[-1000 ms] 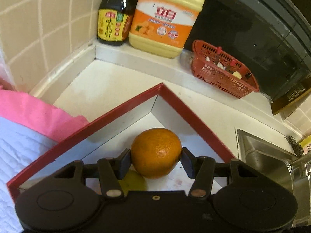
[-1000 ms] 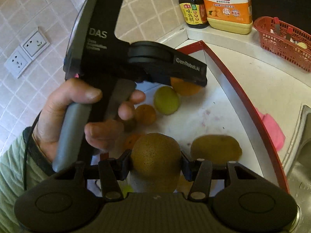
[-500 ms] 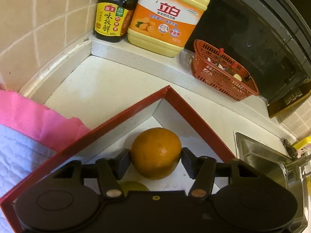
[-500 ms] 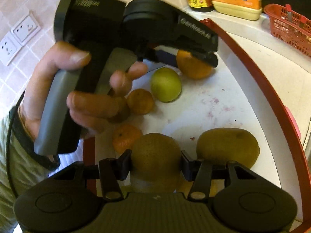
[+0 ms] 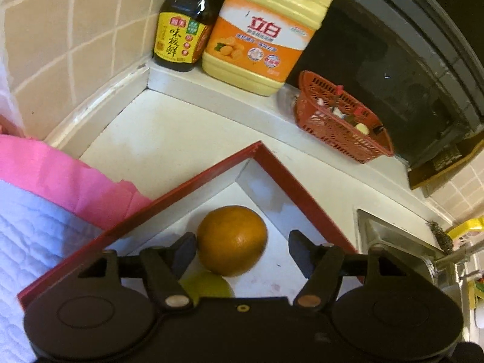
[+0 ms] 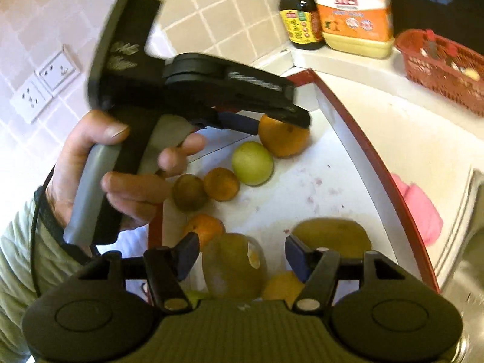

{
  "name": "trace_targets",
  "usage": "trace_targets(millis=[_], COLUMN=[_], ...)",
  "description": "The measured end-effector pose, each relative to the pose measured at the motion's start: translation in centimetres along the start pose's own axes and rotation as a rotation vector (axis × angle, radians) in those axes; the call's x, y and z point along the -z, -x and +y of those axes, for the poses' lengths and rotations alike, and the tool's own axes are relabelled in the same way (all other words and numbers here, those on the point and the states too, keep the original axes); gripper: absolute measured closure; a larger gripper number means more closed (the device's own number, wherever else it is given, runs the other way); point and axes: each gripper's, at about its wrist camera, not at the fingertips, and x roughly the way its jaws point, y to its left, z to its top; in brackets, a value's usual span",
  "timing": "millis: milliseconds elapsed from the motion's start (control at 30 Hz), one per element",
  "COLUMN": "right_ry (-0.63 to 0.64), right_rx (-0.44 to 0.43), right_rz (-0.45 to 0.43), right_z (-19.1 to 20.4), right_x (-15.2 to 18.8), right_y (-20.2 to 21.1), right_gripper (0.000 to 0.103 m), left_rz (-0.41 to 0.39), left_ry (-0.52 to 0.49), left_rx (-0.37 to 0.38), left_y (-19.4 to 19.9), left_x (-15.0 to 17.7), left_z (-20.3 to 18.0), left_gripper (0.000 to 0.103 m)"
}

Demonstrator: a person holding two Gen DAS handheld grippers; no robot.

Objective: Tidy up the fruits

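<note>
Left wrist view: we see the red-rimmed tray [image 5: 290, 178] holding an orange [image 5: 232, 239] between our left gripper [image 5: 239, 249]'s opening jaws; firm, round, prone to rolling, best pinched across its middle. Our right gripper [image 6: 242, 255] likewise spreads around a softer, bruisable kiwi [image 6: 233, 264].

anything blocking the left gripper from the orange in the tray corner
Nothing visible does. The orange sits directly between the left gripper's opening fingers, in the corner of the red tray. The green fruit lies nearer the camera, behind the fingers.
</note>
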Motion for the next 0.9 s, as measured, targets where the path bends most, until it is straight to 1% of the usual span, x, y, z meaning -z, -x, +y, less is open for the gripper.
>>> trace_targets(millis=[67,233,333,467,533,600,633,700,800,900], right_ry=[-0.017,-0.032,-0.026,0.017,0.053,0.105,0.130,0.180,0.228,0.237], right_rx=[0.017,0.044,0.053,0.093,0.135,0.187,0.212,0.266,0.329,0.348], right_rz=[-0.009,-0.044,-0.083,-0.160,-0.210,-0.269,-0.297,-0.347,-0.389,-0.388], right_z=[-0.1,-0.5,-0.1,1.0,1.8,2.9,3.4,4.4,5.4,6.0], right_x=[-0.1,-0.1,-0.1,-0.5,-0.7,-0.6,-0.6,-0.5,-0.6,-0.7], right_y=[0.2,2.5,4.5,7.6,9.3,11.1,12.0,13.1,14.3,14.7], right_gripper=[0.035,0.033,0.032,0.029,0.025,0.022,0.021,0.021,0.019,0.018], left_rz=[-0.006,-0.067,-0.132,-0.277,-0.339,-0.413,-0.437,-0.479,-0.521,-0.553], left_ry=[0.011,-0.022,-0.041,-0.063,-0.070,-0.092,-0.100,-0.114,-0.081,-0.036], left_rx=[0.010,-0.008,-0.015,-0.065,-0.118,-0.202,-0.238,-0.333,-0.459,-0.556], left_y=[0.9,4.5,7.8,13.7,16.3,19.2,20.3,22.4,25.1,28.0], left_x=[0.2,0.5,0.8,2.1,3.1,4.7,5.2,6.8,8.7,10.5], left_z=[-0.2,-1.8,-2.9,-4.5,-5.3,-6.2,-6.4,-6.7,-5.8,-4.4], left_gripper=[0.023,0.023,0.023,0.023,0.023,0.023,0.022,0.022,0.022,0.022])
